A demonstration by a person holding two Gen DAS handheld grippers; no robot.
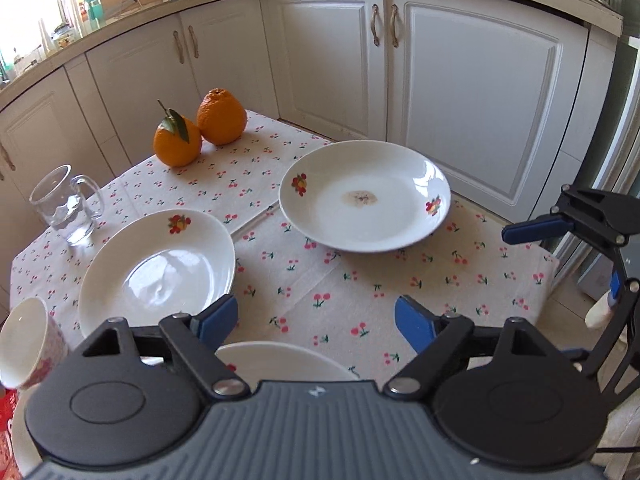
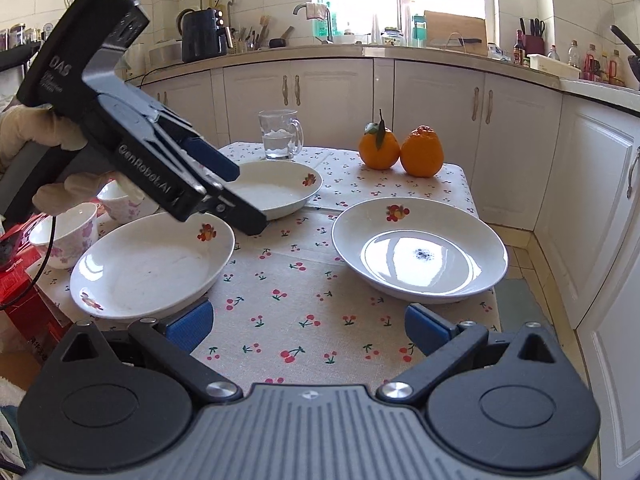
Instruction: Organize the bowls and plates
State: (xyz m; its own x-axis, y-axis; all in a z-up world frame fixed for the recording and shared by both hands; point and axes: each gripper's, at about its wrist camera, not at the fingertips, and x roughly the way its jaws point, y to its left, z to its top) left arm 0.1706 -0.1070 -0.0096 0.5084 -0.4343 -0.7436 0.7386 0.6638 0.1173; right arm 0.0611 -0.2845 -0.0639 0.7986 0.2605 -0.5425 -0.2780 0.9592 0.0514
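Three white plates with fruit decals lie on the cherry-print tablecloth. In the right wrist view a stained plate (image 2: 420, 256) is at the right, one plate (image 2: 152, 266) at the near left and one (image 2: 280, 192) behind it. Two floral bowls (image 2: 66, 236) sit at the left edge. My left gripper (image 1: 316, 320) is open and empty, hovering over the near-left plate (image 1: 280, 360); beyond it are a plate (image 1: 156, 272) and the stained plate (image 1: 364, 196). It also shows in the right wrist view (image 2: 240, 196). My right gripper (image 2: 308, 328) is open and empty above the cloth.
Two oranges (image 2: 400, 150) and a glass mug of water (image 2: 280, 134) stand at the table's far side. A red box (image 2: 20, 292) sits at the left. White kitchen cabinets (image 1: 460, 80) surround the table. A floral bowl (image 1: 28, 348) is at the left edge.
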